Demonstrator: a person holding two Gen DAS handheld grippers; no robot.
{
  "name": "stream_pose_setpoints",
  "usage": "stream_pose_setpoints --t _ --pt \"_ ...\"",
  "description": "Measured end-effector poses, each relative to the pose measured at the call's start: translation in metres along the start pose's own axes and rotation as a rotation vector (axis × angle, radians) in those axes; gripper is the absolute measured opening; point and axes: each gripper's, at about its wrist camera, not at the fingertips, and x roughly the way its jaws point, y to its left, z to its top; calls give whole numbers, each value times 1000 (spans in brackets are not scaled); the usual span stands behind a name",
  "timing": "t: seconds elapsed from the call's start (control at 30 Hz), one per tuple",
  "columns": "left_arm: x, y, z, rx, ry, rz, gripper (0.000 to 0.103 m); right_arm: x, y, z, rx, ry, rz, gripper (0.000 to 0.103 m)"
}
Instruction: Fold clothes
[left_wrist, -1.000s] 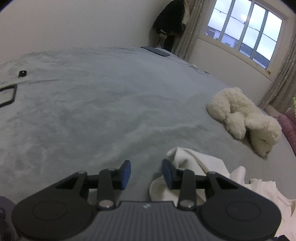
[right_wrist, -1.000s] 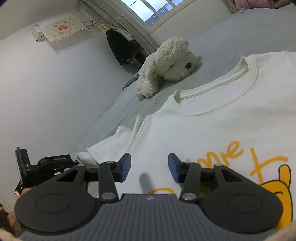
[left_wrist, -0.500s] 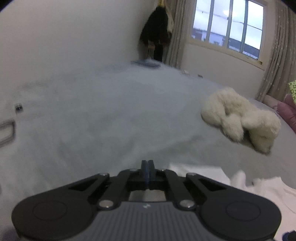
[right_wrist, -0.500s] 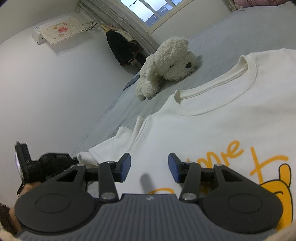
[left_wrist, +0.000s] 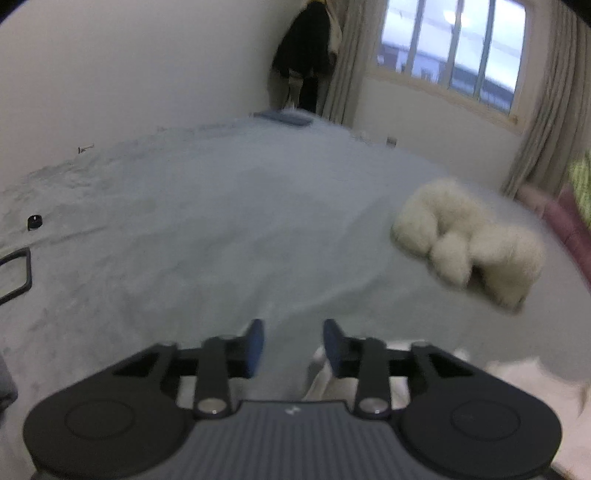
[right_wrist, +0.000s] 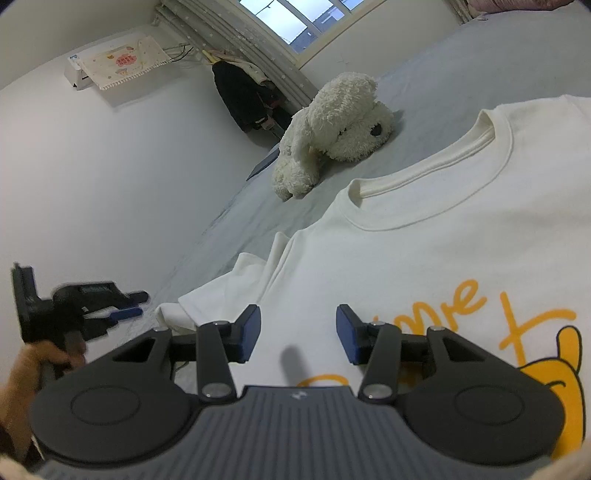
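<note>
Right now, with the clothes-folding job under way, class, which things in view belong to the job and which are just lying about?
Belong to the job:
- white cotton T-shirt with orange print, spread flat
- left tool, open
- right tool, open

Just lying about:
- fluffy white plush dog
- grey bed cover underneath
- small black round object
- dark coat hanging by the curtain

Each claw, left claw (left_wrist: 293, 343) and right claw (right_wrist: 298, 334), has a ribbed grey body with a small logo, two round black side housings at 4 and 8 o'clock, silver screws, black linkage bars, and blue pads (right_wrist: 249, 332).
</note>
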Motion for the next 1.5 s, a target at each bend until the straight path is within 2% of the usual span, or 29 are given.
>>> stream_pose_setpoints --t 0.1,0.27,0.5,0.53,0.6,0.63,0.7,0.87,0.9,1.07,1.13,1.17,1.23,1.3,1.33,1.37,1.5 --pt "9 1 -11 28 31 -9 38 0 0 0 0 0 2 50" --pt "20 4 -20 33 109 -66 38 0 0 0 0 1 2 50" --pt "23 3 -33 36 105 -109 38 0 1 0 -5 3 -1 50" --pt "26 2 -35 33 103 -114 36 1 2 0 -9 6 -6 50" --pt "31 3 -37 -9 104 -135 25 1 4 1 -17 10 -16 50" --pt "33 4 -37 -33 106 -143 14 1 5 1 -22 12 -22 51" --pt "34 5 -35 -57 109 -126 9 3 12 1 -54 24 -49 51" --pt "15 -2 -21 8 21 -46 5 10 33 7 -122 61 -47 53" --pt "10 -2 -18 18 -5 -31 0 11 38 8 -135 69 -44 53" --pt "-19 -5 -2 77 -153 31 0 18 60 14 -198 106 -29 53" --pt "-25 -7 1 83 -167 30 0 21 69 17 -223 121 -23 53" --pt "-24 -7 1 64 -146 19 0 23 74 18 -236 129 -20 53" --pt "-22 -6 0 27 -105 -2 6 26 83 21 -261 144 -13 53" --pt "-18 -6 -7 11 -63 0 33 26 89 22 -272 152 -5 53" --pt "-14 -6 -12 15 -45 9 57 26 90 22 -272 155 -2 53" --pt "-9 -6 -16 18 -30 19 63 25 91 23 -273 159 1 53" --pt "8 2 -36 -48 68 36 63 33 95 28 -295 182 1 53"
